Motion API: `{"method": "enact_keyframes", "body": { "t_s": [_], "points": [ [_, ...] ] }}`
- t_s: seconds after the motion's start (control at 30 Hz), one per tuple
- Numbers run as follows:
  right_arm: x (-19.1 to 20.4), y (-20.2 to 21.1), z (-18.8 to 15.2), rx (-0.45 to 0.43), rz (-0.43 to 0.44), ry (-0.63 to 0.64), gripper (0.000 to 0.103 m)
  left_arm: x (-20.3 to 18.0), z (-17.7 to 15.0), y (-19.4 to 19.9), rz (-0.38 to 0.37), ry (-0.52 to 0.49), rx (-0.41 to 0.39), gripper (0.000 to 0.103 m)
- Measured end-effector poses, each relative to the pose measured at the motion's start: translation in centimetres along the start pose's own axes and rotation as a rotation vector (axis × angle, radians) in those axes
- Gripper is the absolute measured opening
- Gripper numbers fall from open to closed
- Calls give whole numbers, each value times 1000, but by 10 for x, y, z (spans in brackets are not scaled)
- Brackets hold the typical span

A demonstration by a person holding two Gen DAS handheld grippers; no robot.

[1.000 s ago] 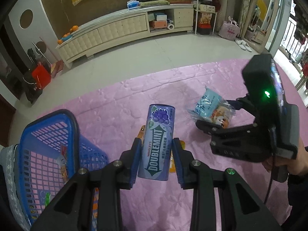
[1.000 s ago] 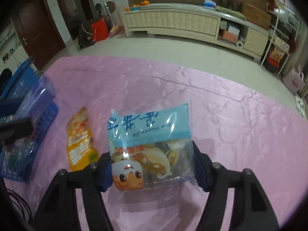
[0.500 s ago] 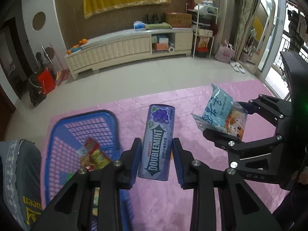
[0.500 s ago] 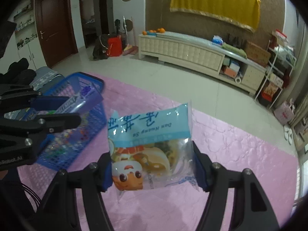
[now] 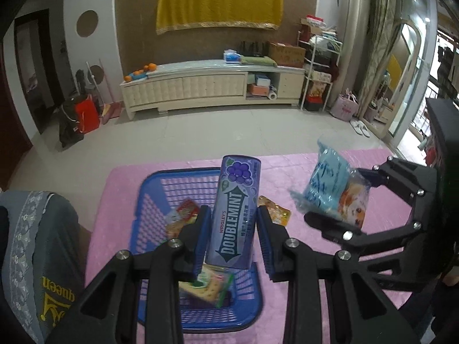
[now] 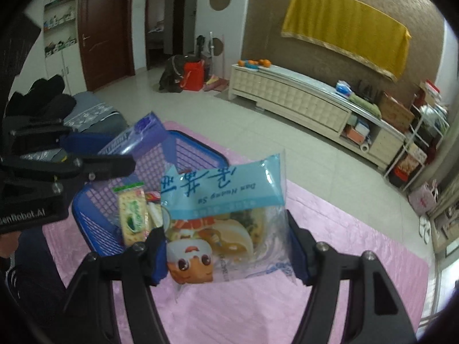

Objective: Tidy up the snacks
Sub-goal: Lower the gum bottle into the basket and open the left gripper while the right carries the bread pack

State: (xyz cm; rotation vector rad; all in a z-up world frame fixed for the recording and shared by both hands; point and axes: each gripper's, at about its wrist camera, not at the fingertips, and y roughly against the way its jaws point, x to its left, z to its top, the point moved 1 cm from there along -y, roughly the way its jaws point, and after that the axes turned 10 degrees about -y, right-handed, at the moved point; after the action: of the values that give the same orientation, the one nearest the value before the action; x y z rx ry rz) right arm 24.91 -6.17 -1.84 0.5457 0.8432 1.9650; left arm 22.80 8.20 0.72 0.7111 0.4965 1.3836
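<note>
Both tools are rising toward the blue basket, the left tool clamping the Doublemint tin above it, the right tool pinching the slippery pastry packet, which could be slipping loose beside the rim.

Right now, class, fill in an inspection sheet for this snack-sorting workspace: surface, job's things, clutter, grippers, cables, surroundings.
Surface: pink quilted cloth, bare apart from the basket and one packet.
Job's things: blue basket holding cracker pack and other packets; orange packet on the cloth beside it.
Clutter: nothing seen.
Grippers: left gripper shut on gum tube above the basket; right gripper shut on blue pastry bag.
Cables: nothing seen.
Surroundings: tiled floor, cream cabinet, yellow cloth on the wall.
</note>
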Motion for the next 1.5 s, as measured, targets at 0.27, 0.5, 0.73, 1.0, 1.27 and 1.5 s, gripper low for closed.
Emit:
{"method": "enact_keyframes", "body": {
  "t_s": [0.27, 0.5, 0.73, 1.0, 1.27, 1.5],
  "points": [
    [34, -30, 6, 43, 26, 25, 72, 38, -25, -10, 15, 37, 41, 30],
    [56, -61, 3, 105, 19, 49, 72, 62, -51, -36, 3, 68, 106, 30],
    [59, -74, 5, 141, -10, 53, 72, 70, -69, -64, -38, 98, 167, 30],
    [67, -75, -2, 176, -23, 62, 72, 75, -90, -62, -84, 142, 186, 30],
    [80, -63, -1, 170, -17, 64, 72, 76, -93, -30, -19, 99, 161, 56],
    [85, -57, 2, 166, 7, 58, 72, 84, -95, -13, 13, 88, 128, 68]
  ]
}}
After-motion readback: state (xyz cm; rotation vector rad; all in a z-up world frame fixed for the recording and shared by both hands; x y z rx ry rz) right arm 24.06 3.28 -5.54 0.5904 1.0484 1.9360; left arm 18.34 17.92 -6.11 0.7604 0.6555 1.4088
